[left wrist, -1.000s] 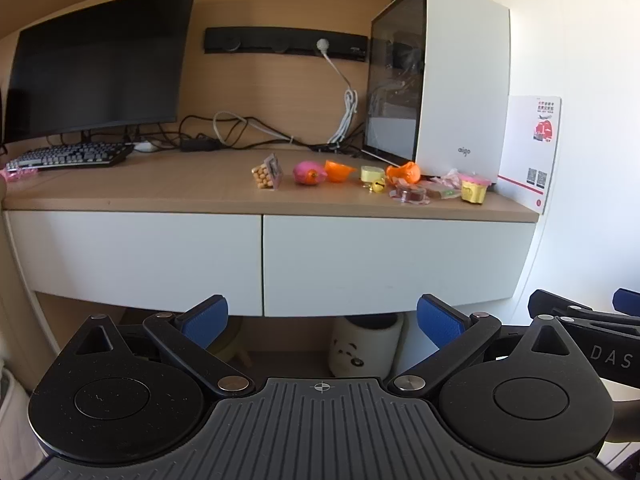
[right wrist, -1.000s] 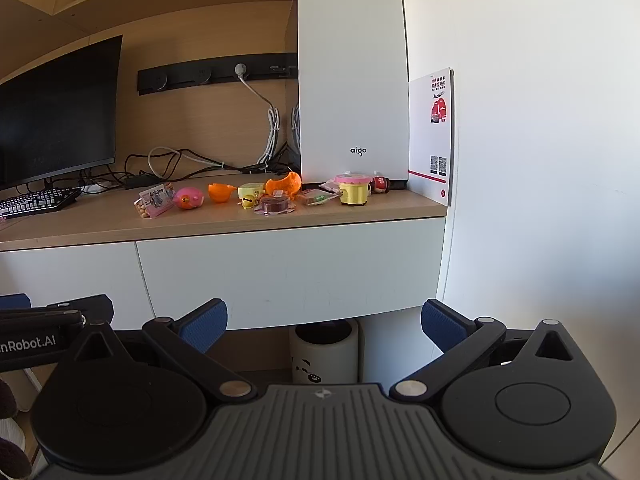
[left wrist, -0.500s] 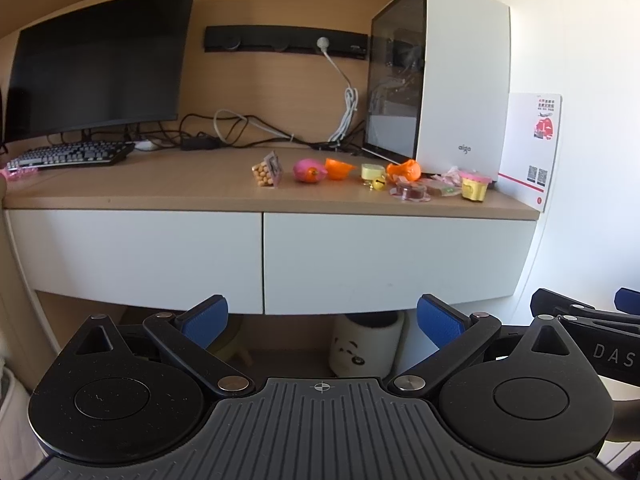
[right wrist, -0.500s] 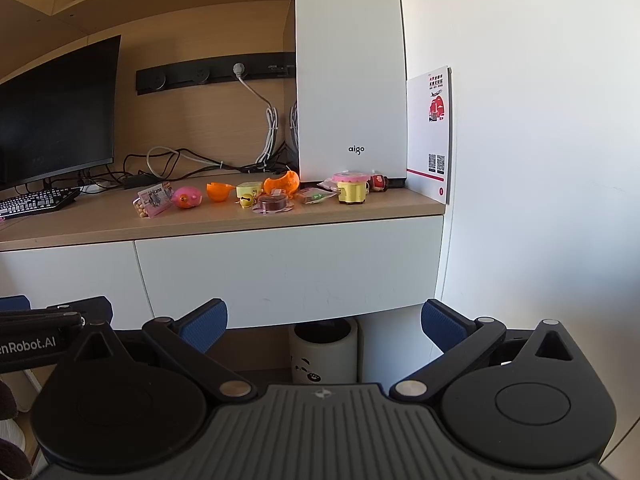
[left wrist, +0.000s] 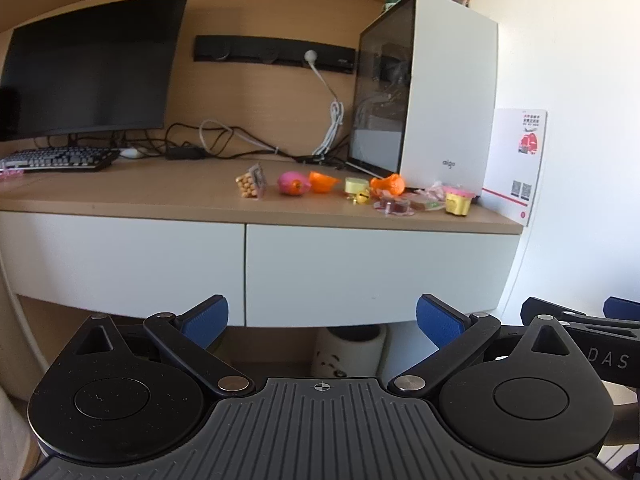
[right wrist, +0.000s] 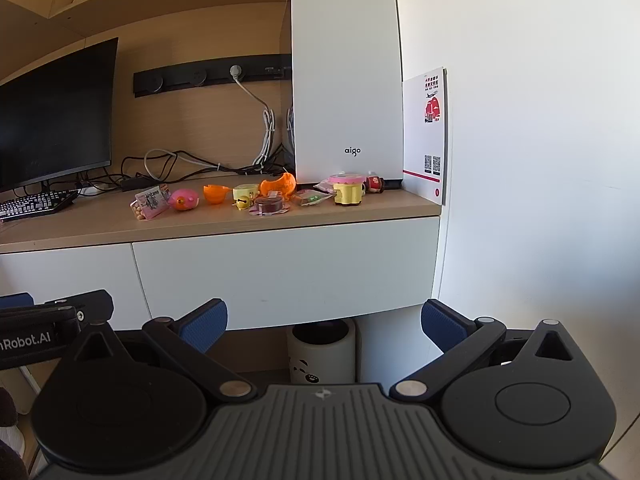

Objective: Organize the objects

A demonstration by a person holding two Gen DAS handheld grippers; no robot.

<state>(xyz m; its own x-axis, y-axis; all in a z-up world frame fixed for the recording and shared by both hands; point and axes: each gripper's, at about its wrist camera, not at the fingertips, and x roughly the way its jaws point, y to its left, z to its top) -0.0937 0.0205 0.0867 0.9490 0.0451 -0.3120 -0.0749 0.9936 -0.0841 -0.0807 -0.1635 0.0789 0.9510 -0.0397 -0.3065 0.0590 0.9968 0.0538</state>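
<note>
Both tongs, left [left wrist: 322,316] and right [right wrist: 324,318], are being held wide open and empty; small toys [right wrist: 264,198] crowded on the desk [right wrist: 224,222] are risking being knocked together.

- "aigo" is printed in dark letters low on the front of the white computer case [right wrist: 346,92]; it also reads on the same case in the left wrist view.
- "Volcano" reads on the small snack packet [right wrist: 150,201] lying on the bench [right wrist: 224,222], well to the left of the computer case.
- "nRobot.AI" shows in white on the black body of the left gripper [right wrist: 30,340], cut off at the picture's edge.
- "DAS" shows on the black body of the right gripper [left wrist: 608,360].
- The white card [right wrist: 426,136] leaning just right of the computer case carries two QR codes and small print too fine to read.
</note>
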